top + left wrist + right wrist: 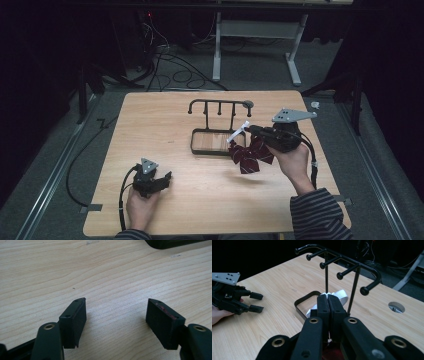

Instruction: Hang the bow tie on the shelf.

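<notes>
We see a pale wooden table top (165, 125) with fine grain and a smooth, matt finish. The black metal rack with knobbed pegs (342, 258) looks thin, smooth and slightly glossy. The dark red checked cloth bow (250, 157) hangs soft from its smooth white band (339, 295). Our matt black plastic left gripper (116, 315) has ribbed pads (160, 322); the right gripper (328, 300) looks alike.

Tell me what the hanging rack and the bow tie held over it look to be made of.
Rack: likely metal rod, black satin coat; thin bent bars, soft sheen.
Bow tie: dark red checked fabric, matte and limp, with a white strap, probably woven ribbon.
</notes>
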Demonstrator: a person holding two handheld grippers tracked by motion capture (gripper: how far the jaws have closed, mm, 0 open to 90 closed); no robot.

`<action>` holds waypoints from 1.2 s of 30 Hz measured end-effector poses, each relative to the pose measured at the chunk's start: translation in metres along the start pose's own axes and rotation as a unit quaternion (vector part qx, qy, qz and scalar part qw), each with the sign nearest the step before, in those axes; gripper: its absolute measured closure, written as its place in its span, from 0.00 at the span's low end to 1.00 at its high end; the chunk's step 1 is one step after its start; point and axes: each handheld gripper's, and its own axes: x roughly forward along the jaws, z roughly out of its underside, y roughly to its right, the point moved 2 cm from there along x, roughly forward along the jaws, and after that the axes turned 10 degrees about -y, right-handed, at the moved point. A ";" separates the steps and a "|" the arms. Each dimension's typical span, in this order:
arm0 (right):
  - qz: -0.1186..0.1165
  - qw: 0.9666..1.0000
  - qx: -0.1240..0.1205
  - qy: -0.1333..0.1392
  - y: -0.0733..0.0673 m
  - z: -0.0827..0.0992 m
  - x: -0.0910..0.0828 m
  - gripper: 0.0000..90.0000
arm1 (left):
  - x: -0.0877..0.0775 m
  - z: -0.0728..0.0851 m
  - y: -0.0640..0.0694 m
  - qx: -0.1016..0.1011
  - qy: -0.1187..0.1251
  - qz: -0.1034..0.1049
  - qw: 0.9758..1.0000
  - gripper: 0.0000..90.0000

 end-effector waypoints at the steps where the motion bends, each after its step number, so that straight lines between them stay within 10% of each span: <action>1: -0.001 1.000 -0.001 -0.001 0.000 -0.001 0.001 1.00 | 0.000 0.000 0.000 0.000 0.000 0.000 1.000 0.37; 36: -0.026 0.999 -0.027 -0.017 -0.017 -0.043 0.033 1.00 | 0.000 0.000 -0.001 -0.003 0.002 0.007 1.000 0.36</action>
